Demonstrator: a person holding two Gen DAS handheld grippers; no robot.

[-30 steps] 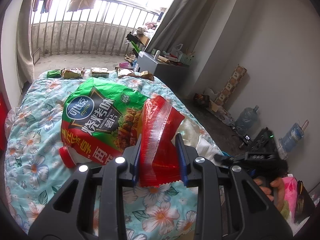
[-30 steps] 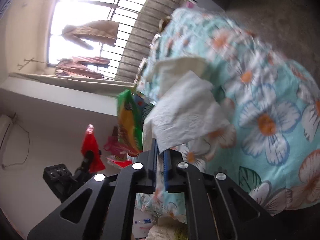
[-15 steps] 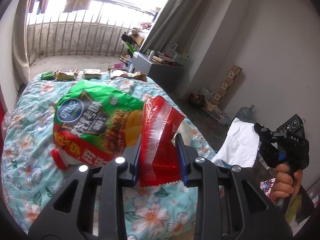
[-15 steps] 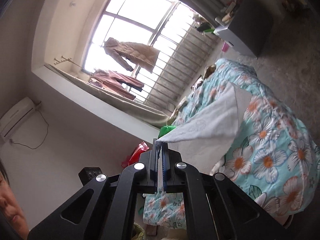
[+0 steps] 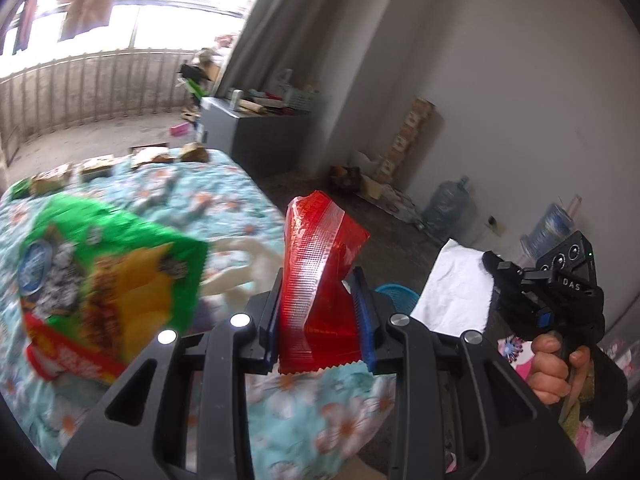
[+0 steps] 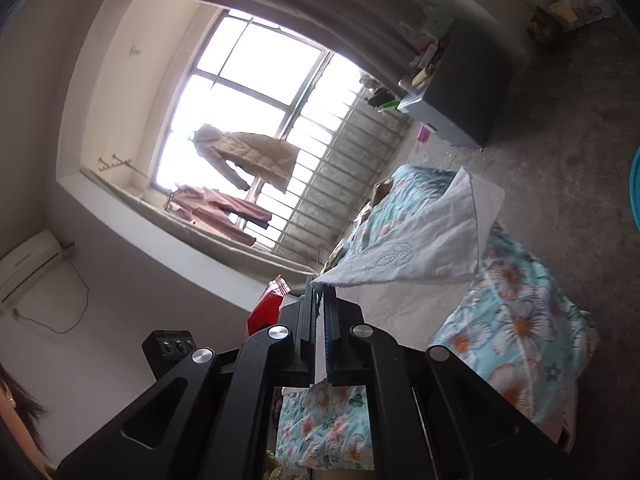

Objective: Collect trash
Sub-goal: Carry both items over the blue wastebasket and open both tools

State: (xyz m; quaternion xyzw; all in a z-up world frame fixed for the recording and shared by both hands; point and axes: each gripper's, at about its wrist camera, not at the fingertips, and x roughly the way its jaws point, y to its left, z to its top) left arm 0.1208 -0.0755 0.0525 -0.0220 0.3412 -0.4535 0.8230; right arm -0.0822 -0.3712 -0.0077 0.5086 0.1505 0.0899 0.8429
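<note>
Above the floral bed (image 5: pixel 224 200), the left gripper (image 5: pixel 318 316) clamps a red wrapper (image 5: pixel 320 264), apparently the chip bag's (image 5: pixel 108 280); the right gripper (image 6: pixel 320 316) pinches a white tissue (image 6: pixel 416 240).

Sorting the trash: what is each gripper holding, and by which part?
Left gripper: the chip bag by its red sealed end. Right gripper: the tissue by one corner.

Both wrist views overlook the flowered bed (image 5: pixel 224 200).

Legible text: "DAS" on the black body of the right gripper (image 5: pixel 490 270). Print on the green snack bag (image 5: pixel 108 296), left of it, is too blurred to read.
</note>
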